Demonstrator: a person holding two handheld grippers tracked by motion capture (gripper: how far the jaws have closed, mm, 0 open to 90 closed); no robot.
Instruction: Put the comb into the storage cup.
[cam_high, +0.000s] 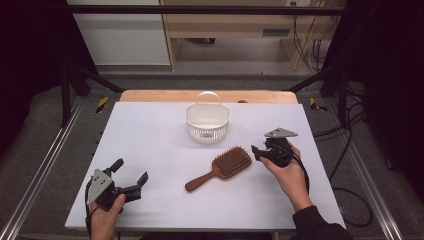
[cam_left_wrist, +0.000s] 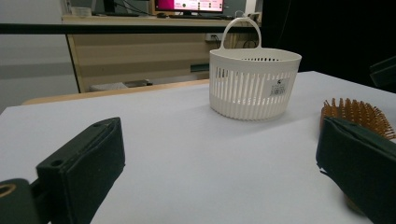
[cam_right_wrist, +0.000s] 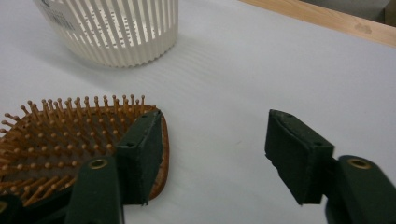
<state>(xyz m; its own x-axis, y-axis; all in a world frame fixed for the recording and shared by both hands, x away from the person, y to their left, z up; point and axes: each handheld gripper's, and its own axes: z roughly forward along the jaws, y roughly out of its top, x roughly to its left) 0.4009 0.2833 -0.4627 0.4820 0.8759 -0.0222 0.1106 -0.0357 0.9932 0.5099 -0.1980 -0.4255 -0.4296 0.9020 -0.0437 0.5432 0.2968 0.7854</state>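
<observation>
Hairbrush (cam_high: 221, 167) bristles up, just left of right tool (cam_high: 256, 151), jaws apart, empty

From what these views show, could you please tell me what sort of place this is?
Probably a lab recording bench, not a home: a white-covered table inside a black frame, loose cables on grey floor, and a lit monitor on a wooden desk behind.

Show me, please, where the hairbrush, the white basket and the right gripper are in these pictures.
hairbrush (cam_high: 231, 162): high view, on its bristle pad.
white basket (cam_high: 207, 131): high view, on its slotted front wall.
right gripper (cam_right_wrist: 212, 156): right gripper view, midway between its fingertips.
</observation>
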